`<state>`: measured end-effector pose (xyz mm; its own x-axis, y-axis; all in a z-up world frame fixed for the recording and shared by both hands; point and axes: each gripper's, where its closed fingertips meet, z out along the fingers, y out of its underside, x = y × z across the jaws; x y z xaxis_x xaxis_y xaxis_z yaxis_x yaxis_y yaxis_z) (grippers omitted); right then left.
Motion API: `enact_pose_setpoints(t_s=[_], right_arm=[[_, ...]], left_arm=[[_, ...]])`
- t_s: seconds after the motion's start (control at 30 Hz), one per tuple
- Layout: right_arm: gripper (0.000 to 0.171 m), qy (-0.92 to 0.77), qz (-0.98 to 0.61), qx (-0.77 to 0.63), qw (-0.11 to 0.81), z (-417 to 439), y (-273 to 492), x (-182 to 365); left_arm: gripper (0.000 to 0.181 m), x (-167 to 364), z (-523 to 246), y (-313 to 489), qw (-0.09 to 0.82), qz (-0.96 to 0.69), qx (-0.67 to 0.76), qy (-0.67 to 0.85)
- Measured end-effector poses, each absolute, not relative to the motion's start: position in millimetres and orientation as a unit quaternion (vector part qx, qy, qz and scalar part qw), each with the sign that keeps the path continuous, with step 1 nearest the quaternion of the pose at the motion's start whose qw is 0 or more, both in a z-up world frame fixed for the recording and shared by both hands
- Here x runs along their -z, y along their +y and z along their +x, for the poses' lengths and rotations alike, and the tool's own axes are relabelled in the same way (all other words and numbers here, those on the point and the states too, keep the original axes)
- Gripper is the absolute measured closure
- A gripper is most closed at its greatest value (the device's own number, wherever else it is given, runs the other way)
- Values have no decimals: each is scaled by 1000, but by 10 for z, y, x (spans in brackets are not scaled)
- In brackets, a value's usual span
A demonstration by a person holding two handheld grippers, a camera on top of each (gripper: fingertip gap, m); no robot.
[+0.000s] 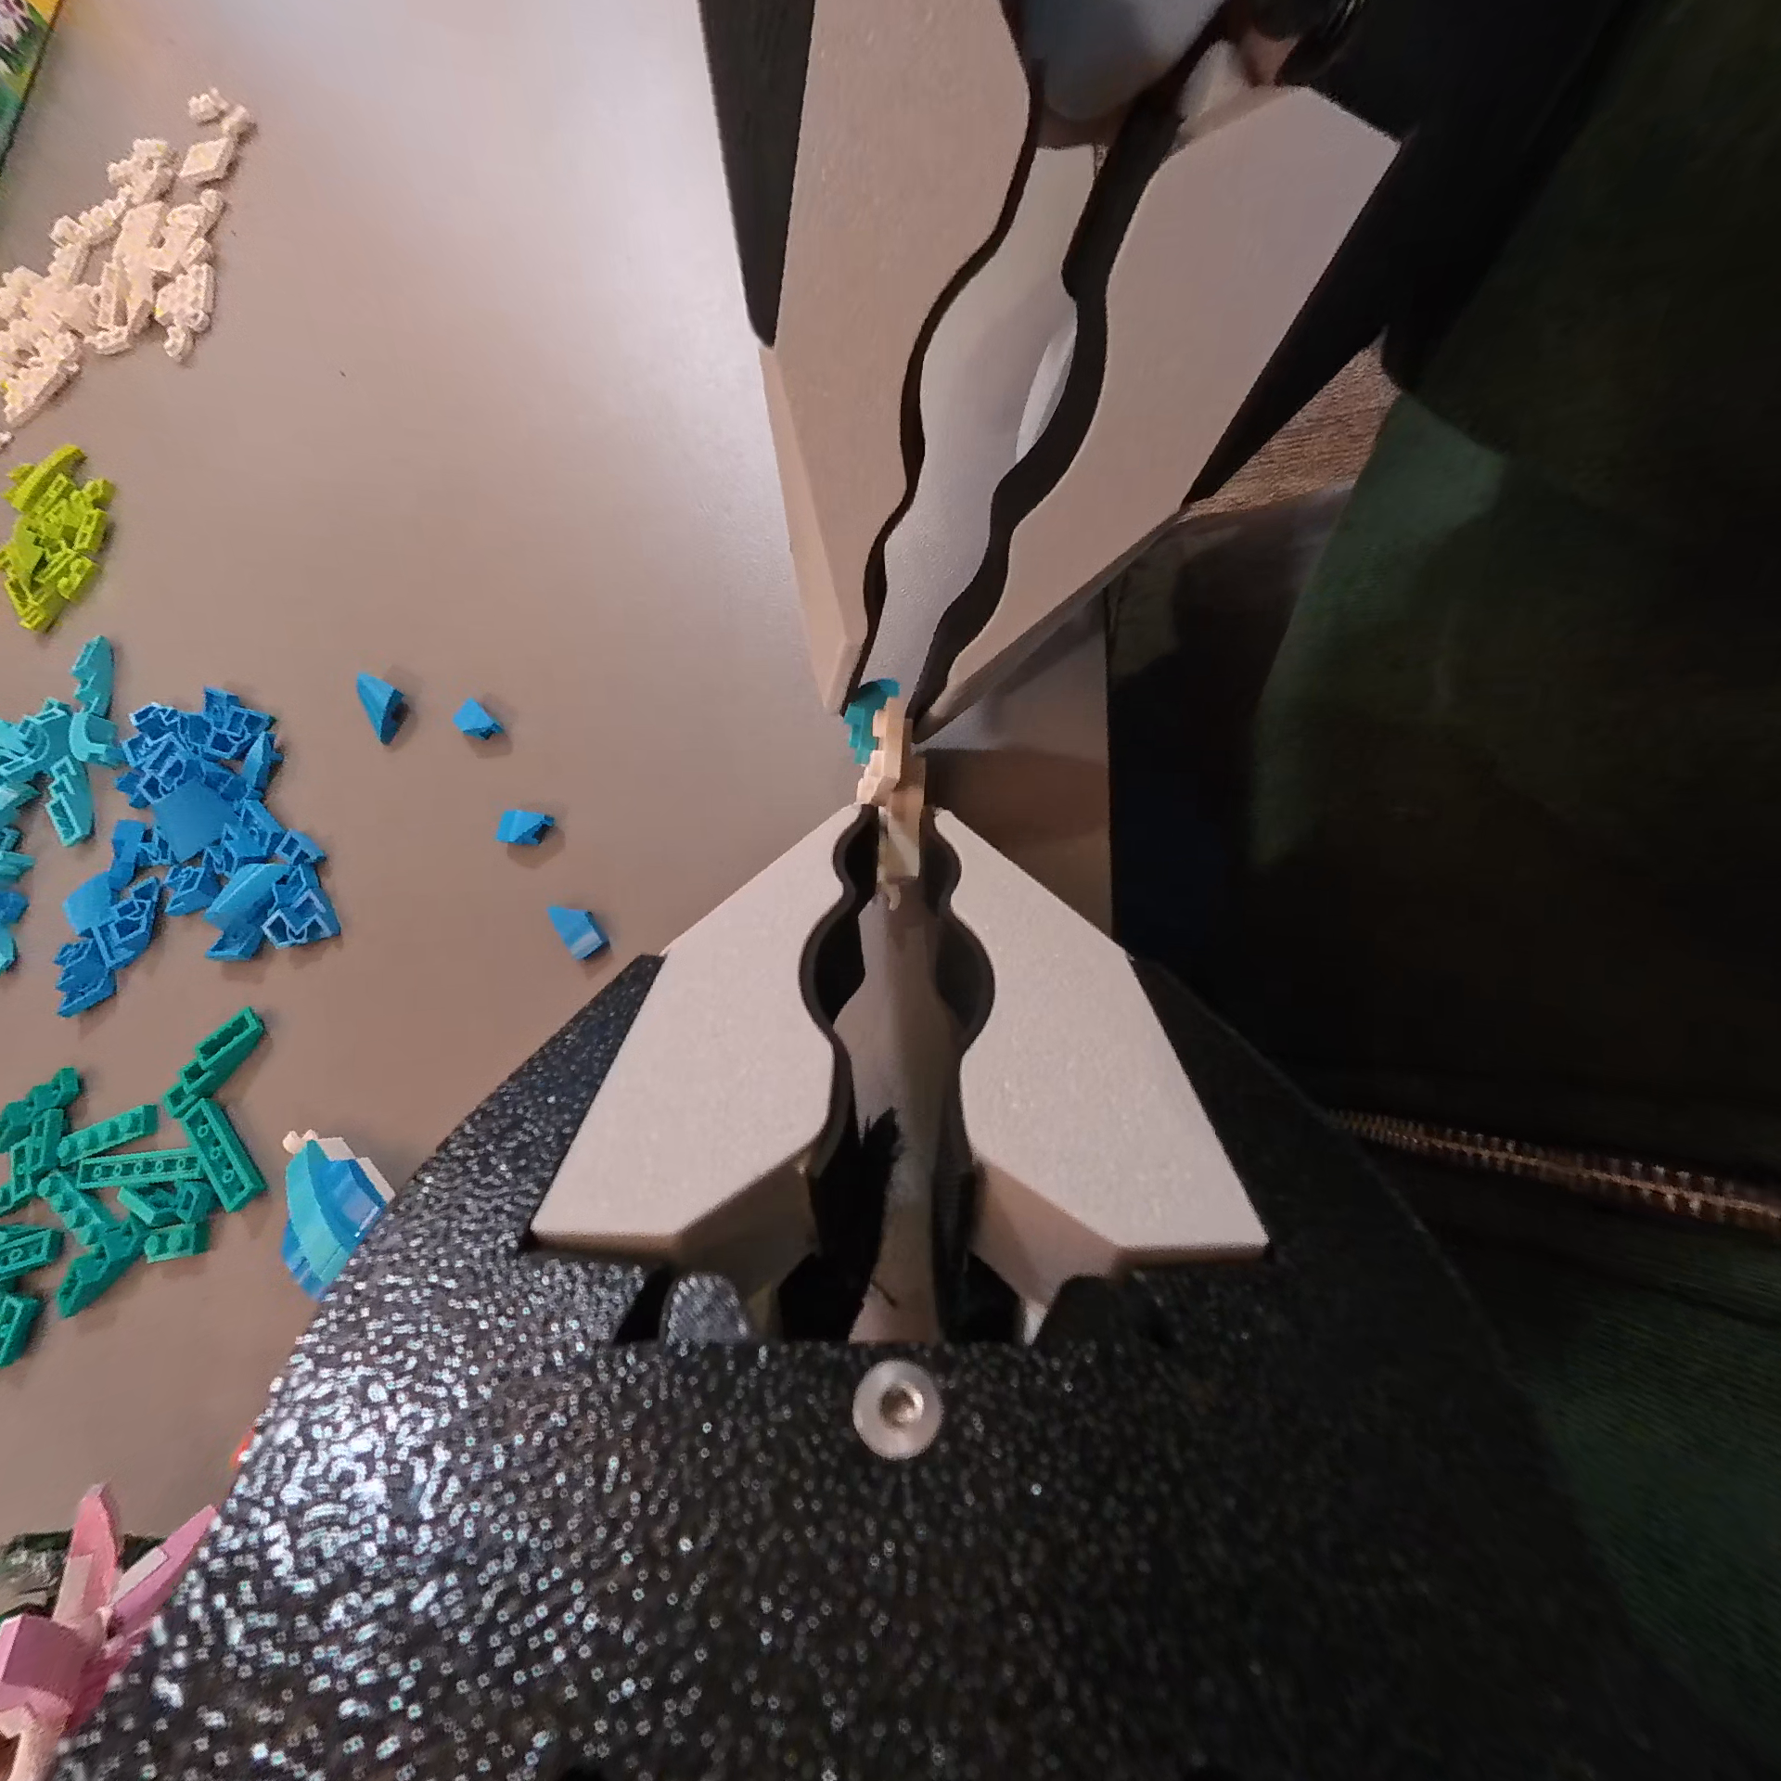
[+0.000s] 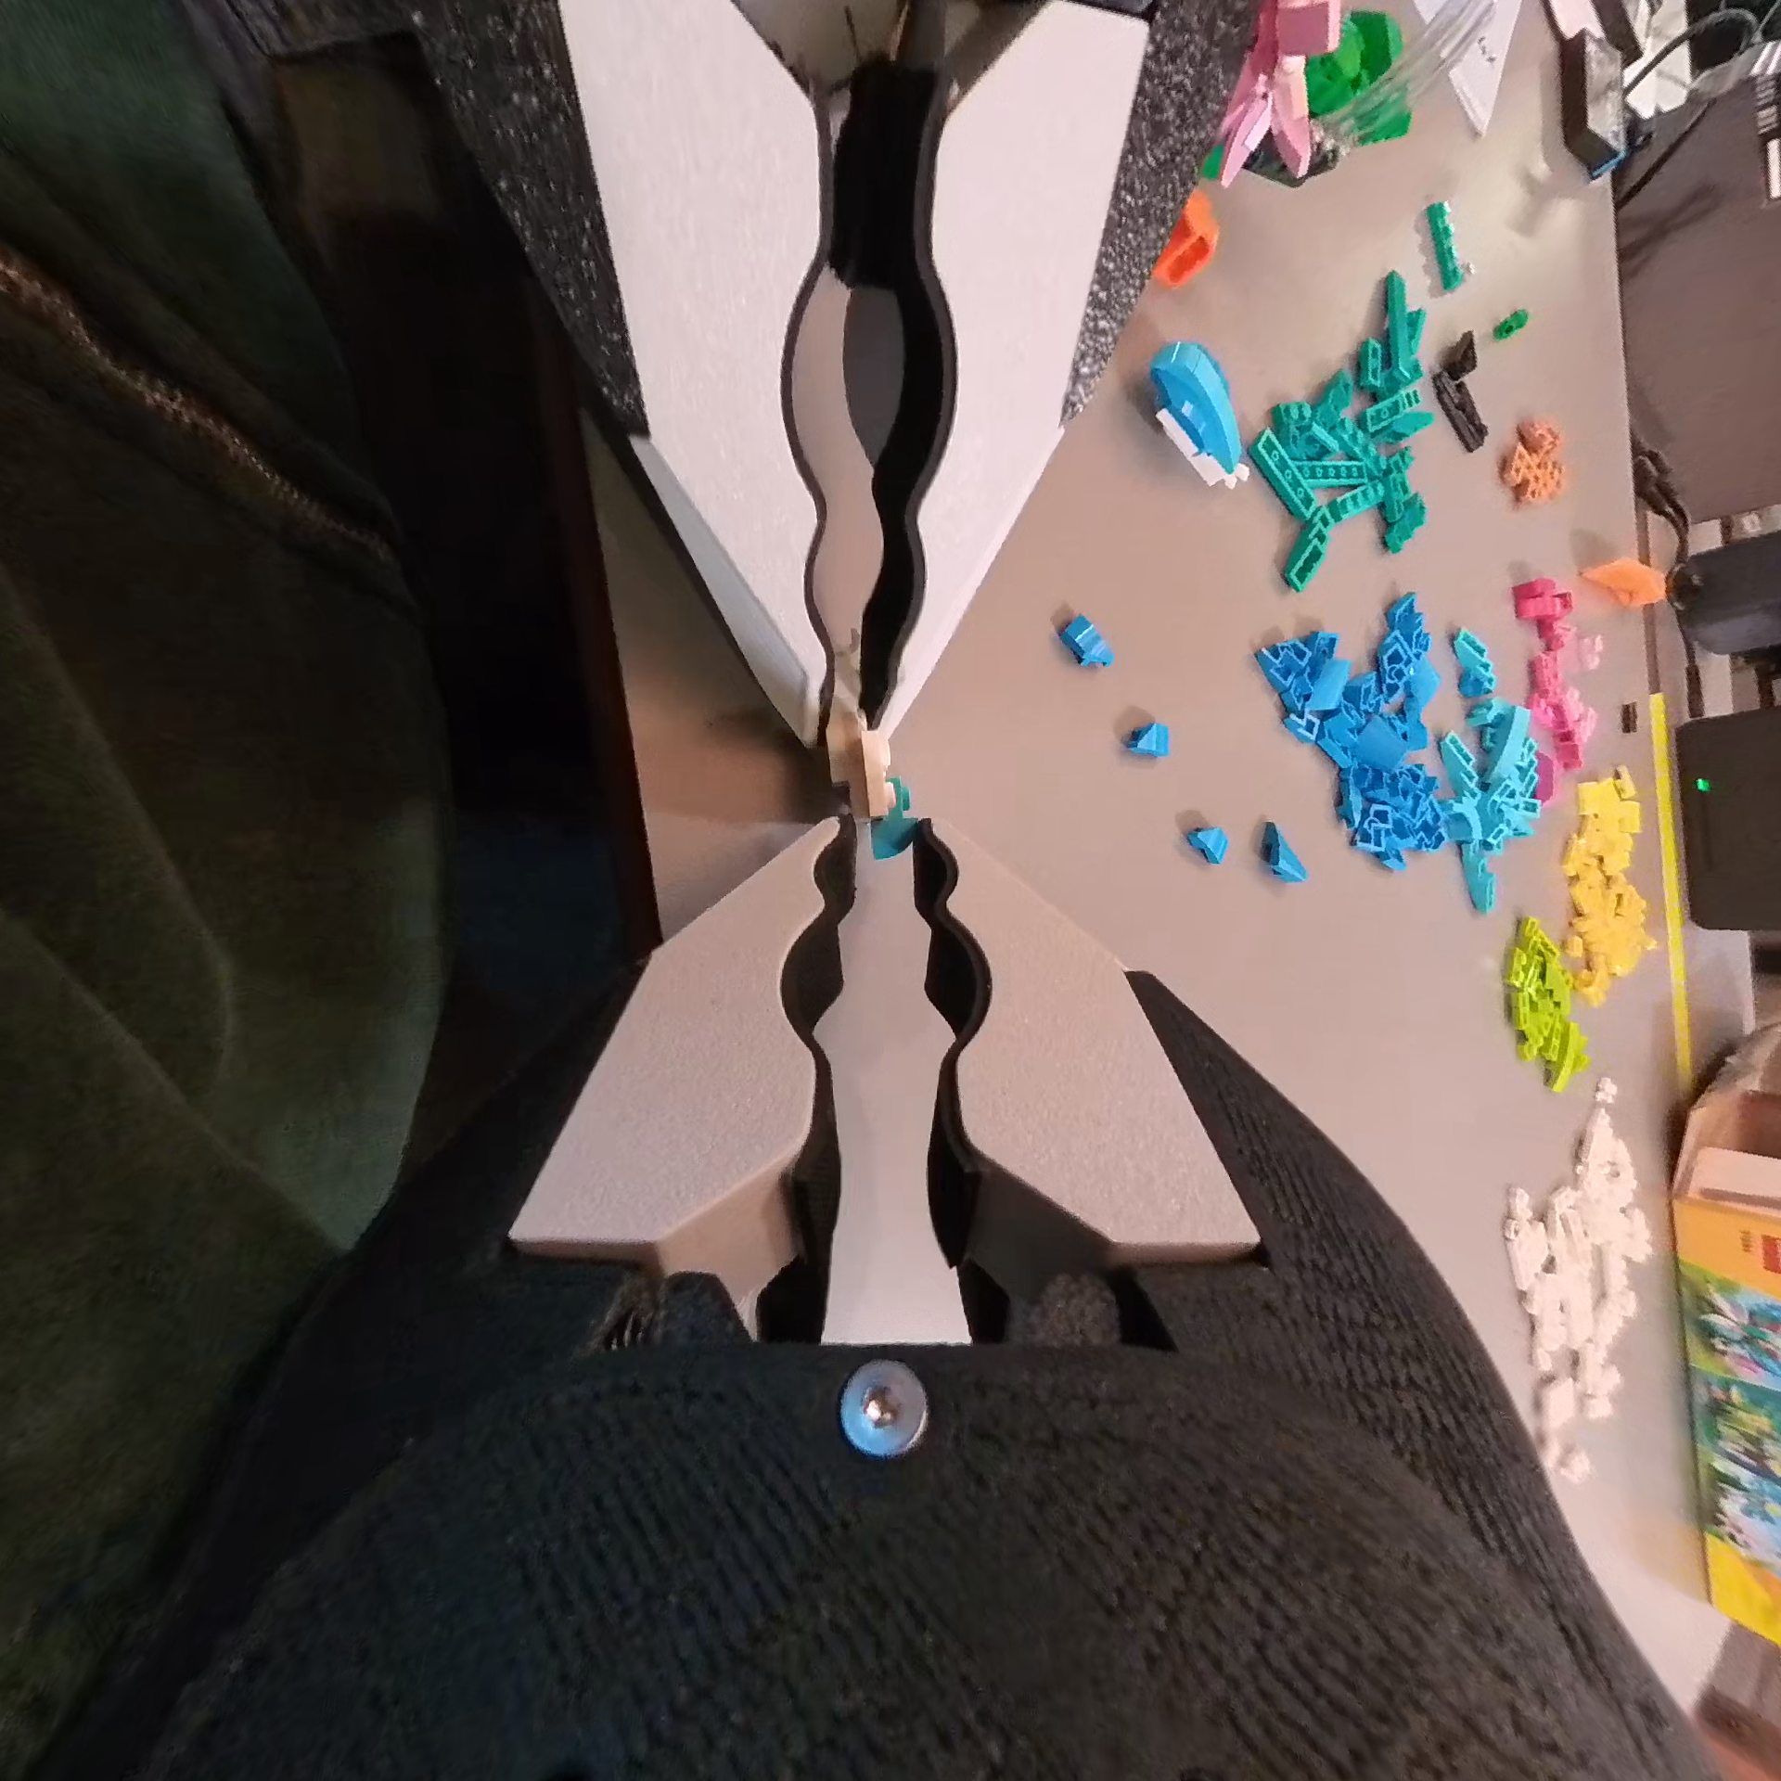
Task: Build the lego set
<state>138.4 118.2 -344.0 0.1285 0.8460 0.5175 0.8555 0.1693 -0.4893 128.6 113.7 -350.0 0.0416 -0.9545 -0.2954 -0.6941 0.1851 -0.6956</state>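
Note:
Both grippers meet tip to tip in the air, near the table's edge. In the left wrist view my left gripper (image 1: 896,819) is shut on a small cream brick assembly (image 1: 891,771). The right gripper (image 1: 882,679) comes in from the top, shut on a small blue brick (image 1: 872,708). The blue brick touches the cream one. In the right wrist view my right gripper (image 2: 882,827) holds the blue brick (image 2: 891,834) against the cream assembly (image 2: 861,761), which the left gripper (image 2: 848,708) holds from above.
Sorted brick piles lie on the grey table (image 1: 482,385): white (image 1: 116,241), lime (image 1: 53,540), blue (image 1: 202,848), green (image 1: 116,1176), yellow (image 2: 1605,867), pink (image 2: 1552,675). A small blue-and-white build (image 2: 1195,405) and a set box (image 2: 1735,1349) are there. A person's dark green jacket (image 1: 1542,867) is close.

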Motion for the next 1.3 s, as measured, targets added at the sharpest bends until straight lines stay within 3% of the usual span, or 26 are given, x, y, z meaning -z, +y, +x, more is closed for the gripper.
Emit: enact_pose_setpoints(t_s=[0.47,0.6,0.73,0.93,1.3], right_arm=[[163,-689,-598,8,409,1386,1193,3435],[134,-673,-590,6,446,1448,1299,3356],[131,-618,-573,-34,537,1536,1460,3142],[133,-425,-522,-111,731,1831,1841,2372],[138,-240,-503,-31,830,2223,3160,1960]], left_arm=[[176,3492,1280,1138,396,-582,142,696],[176,3455,1278,1242,445,-543,84,707],[176,3361,1252,1438,508,-524,28,683],[176,3116,1181,1686,595,-521,-15,611],[176,2764,986,1858,676,-523,-26,518]])
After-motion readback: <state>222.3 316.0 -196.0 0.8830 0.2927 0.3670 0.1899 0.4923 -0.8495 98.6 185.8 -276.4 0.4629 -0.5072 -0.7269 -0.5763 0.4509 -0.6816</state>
